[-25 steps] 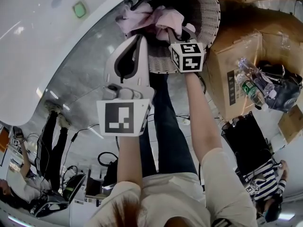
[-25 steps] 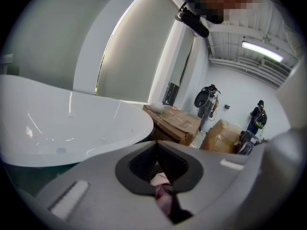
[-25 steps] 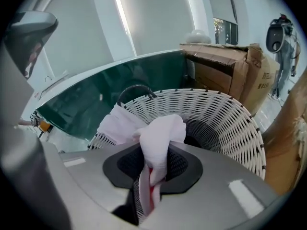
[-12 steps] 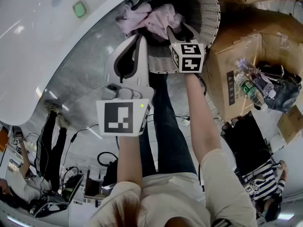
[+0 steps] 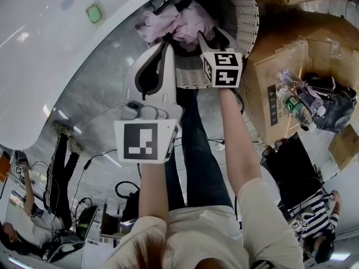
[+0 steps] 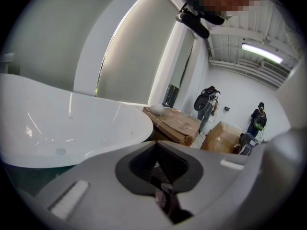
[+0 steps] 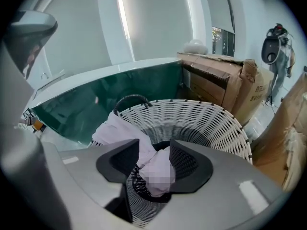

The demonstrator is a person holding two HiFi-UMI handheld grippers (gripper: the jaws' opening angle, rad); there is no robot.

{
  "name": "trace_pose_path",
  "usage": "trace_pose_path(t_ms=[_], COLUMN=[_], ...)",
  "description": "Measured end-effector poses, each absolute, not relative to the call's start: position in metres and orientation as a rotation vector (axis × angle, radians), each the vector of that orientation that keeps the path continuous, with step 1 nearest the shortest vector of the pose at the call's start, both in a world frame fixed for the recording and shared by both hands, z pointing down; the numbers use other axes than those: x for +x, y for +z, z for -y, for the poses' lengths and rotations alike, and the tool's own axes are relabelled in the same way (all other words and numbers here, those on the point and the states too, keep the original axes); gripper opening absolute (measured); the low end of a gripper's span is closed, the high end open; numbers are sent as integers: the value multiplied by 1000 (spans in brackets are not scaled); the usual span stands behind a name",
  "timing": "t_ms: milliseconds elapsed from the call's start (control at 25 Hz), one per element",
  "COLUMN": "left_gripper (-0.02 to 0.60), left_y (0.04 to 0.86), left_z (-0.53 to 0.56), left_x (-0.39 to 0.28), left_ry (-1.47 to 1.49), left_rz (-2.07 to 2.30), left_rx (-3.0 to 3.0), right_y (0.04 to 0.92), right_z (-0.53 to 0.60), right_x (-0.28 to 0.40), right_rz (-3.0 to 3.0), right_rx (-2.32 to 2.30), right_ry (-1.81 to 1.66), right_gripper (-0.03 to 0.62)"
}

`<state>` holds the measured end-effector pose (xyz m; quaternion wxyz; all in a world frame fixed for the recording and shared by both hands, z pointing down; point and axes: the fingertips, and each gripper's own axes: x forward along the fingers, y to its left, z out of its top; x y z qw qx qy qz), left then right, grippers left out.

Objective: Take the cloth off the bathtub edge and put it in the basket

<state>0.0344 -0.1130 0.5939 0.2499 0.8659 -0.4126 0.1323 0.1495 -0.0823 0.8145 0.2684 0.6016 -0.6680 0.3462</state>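
Pink cloth: one piece, crumpled, lying inside the basket, with a fold draped over the basket's left rim. It is clear of the bathtub.

White woven basket: round and open-topped with a dark handle at the far rim. It stands on the grey floor, with the bathtub at its left and a cardboard box at its right.

Right gripper: held over the near side of the basket mouth and angled down into it. Its fingers have just been opening and now stand apart. The cloth shows in the gap between them, lying in the basket, and the pads do not clamp it.

Left gripper: held near the basket's left side, above the floor, aimed towards the bathtub. Its fingers are together with nothing between them.

White bathtub: curved rim, glossy, occupying the left of the scene.

Cardboard box: brown, at the right. Plastic bottles and a dark bag lie just beyond its right side.
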Motion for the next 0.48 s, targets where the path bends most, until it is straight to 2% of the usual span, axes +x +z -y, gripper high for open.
trace_pose_path(t_ms=[480], left_gripper=[48], left_y=[589], left_z=[115], left_x=[39], left_ry=[360], left_rz=[1119], left_rx=[2374], right_y=[796], right_z=[90], right_x=[145], right_rz=[1880], right_rx=[1627], right_ry=[950], right_gripper=[164])
